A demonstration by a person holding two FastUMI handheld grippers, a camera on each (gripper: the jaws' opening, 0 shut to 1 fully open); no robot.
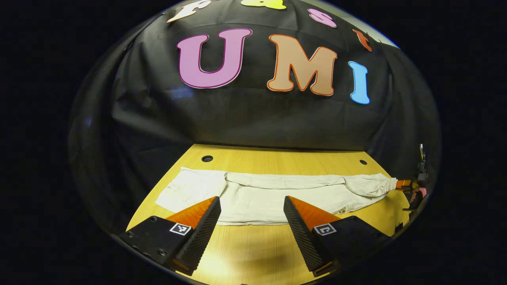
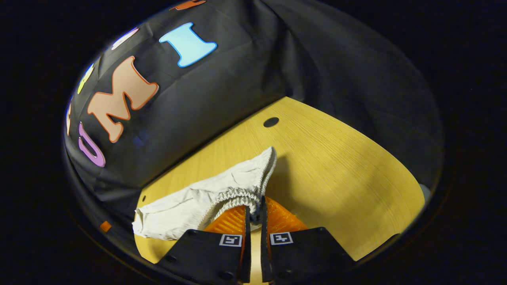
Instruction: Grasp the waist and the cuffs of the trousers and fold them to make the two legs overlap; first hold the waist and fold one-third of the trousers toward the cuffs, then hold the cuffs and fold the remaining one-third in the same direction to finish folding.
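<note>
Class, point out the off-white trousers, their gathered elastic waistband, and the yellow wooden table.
off-white trousers [image 1: 253, 202]: left gripper view, mid-leg cloth.
gathered elastic waistband [image 2: 237, 196]: right gripper view, ruched edge.
yellow wooden table [image 2: 336, 174]: right gripper view, bare top.

Black gripper bodies [image 1: 253, 221] bear square markers and screws

One pair of trousers [image 1: 273, 196] lies on one counter [image 1: 253, 245]. Two round holes are in the counter, at eleven o'clock [image 1: 207, 158] and two o'clock [image 1: 363, 162]. Two grippers are present: the left gripper [image 1: 252, 206] and the right gripper [image 2: 253, 211].

Off-white trousers [image 1: 273, 196] flat across the table, elastic waist [image 2: 237, 196] lifted.
</note>
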